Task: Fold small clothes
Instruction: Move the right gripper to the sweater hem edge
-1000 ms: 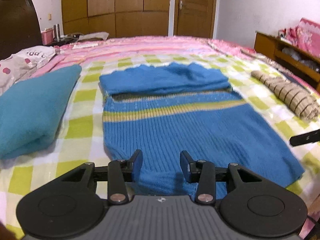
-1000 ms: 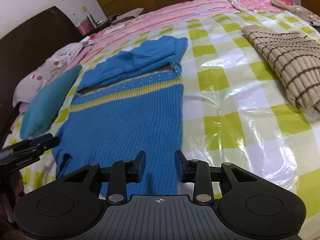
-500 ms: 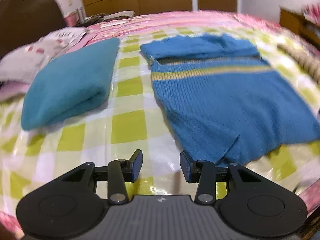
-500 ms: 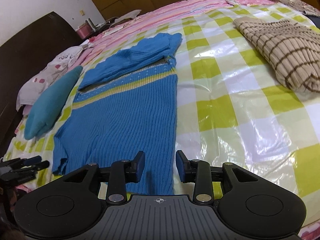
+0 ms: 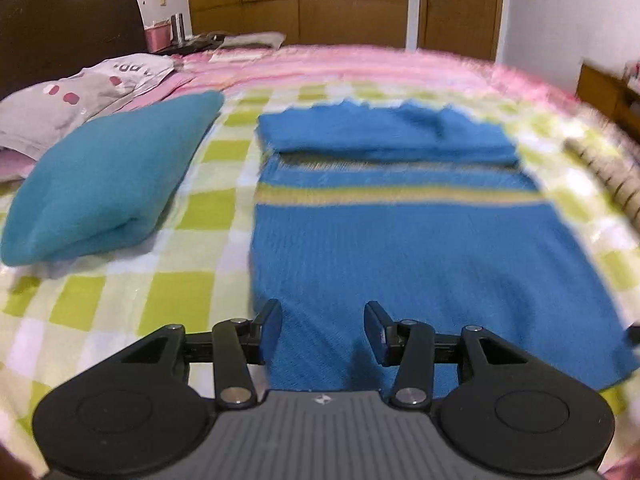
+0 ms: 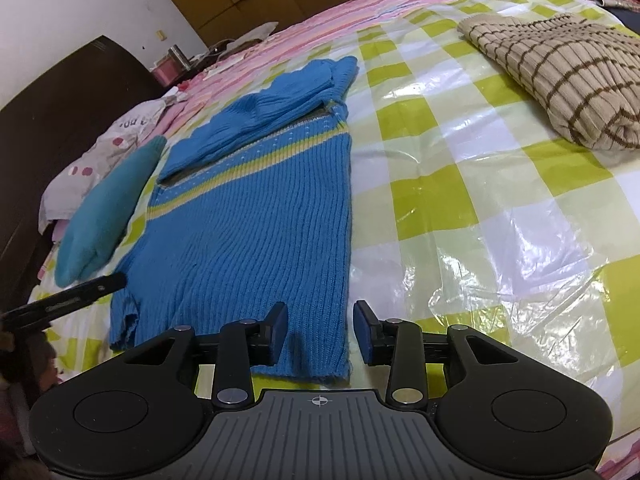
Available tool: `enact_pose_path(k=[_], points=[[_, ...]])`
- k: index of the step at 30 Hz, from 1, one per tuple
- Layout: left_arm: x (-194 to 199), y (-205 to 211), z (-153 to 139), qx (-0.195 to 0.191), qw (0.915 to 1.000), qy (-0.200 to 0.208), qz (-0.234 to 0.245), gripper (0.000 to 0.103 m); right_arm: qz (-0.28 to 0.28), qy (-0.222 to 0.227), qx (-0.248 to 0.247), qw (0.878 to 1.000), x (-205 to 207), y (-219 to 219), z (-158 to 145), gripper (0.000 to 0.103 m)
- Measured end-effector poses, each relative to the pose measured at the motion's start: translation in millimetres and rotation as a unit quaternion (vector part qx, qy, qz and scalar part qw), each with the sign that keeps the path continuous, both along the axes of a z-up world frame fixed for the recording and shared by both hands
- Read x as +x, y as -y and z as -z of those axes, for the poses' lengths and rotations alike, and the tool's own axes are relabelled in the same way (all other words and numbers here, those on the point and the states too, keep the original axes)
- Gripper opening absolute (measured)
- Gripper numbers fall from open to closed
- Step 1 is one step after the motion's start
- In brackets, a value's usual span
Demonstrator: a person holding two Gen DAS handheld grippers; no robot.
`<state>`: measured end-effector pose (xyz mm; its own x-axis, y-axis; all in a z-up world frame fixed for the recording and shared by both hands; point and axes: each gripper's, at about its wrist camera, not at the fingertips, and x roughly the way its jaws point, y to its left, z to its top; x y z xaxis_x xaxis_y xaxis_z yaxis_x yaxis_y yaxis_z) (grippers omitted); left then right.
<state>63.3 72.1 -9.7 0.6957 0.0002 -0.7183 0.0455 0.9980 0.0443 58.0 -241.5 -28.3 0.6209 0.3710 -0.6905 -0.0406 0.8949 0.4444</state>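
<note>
While spread flat on the checked bed cover (image 6: pixel 460 168), blue striped sweater (image 6: pixel 256 216) with sleeves folded across its top. Left gripper (image 5: pixel 323 330) poised wide open over hem's left corner, right gripper (image 6: pixel 320 330) wide open over right corner, gripping nothing. Alongside: folded teal garment (image 5: pixel 104 184) left, brown checked sweater (image 6: pixel 560 76) right.

Blue sweater (image 5: pixel 420 248), yellow stripe; green-checked sheet (image 6: pixel 460 200).
</note>
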Motion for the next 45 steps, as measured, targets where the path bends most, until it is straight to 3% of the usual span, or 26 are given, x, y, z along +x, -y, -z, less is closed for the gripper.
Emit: enact_pose_path(k=[5,8,12,17,22,31,34,40,45], points=[[-14.0,-20.8,6.4,0.077,0.9962,-0.038,-0.017,0.051,0.005,0.008,0.009,1.0,-2.3,6.5,0.6,0.036],[-25.9,-43.9,4.4,0.097,0.9929,-0.052,-0.046,0.051,0.007,0.005,0.015,1.0,-1.2,8.8,2.3,0.036],[-36.3,-62.9,-0.2,0.044,0.9956,-0.054,-0.062,0.051,0.0,0.003,0.015,1.0,-0.8,5.7,2.7,0.036],[-32.9,-53.0,-1.9,-0.02,0.9984,-0.045,-0.028,0.051,-0.003,-0.003,0.009,1.0,0.2,2.1,4.4,0.036],[-21.4,-44.2,8.1,-0.027,0.9985,-0.047,-0.003,0.051,-0.007,-0.013,0.011,1.0,2.6,1.8,6.4,0.037],[-17.8,-56.8,13.3,-0.081,0.9947,-0.06,0.018,0.05,-0.042,-0.023,0.024,0.999,12.3,-8.0,7.2,0.038],[-16.2,-60.1,12.8,-0.082,0.9946,-0.059,0.022,0.044,-0.04,-0.027,0.04,0.998,13.3,-4.3,8.5,0.038],[-8.6,-59.9,16.9,-0.086,0.9947,-0.054,0.016,0.044,-0.034,-0.034,0.075,0.996,25.9,-8.1,12.9,0.038],[-8.6,-64.6,15.1,-0.094,0.9929,-0.066,0.029,0.042,-0.037,-0.037,0.076,0.996,28.6,-9.3,12.8,0.036]])
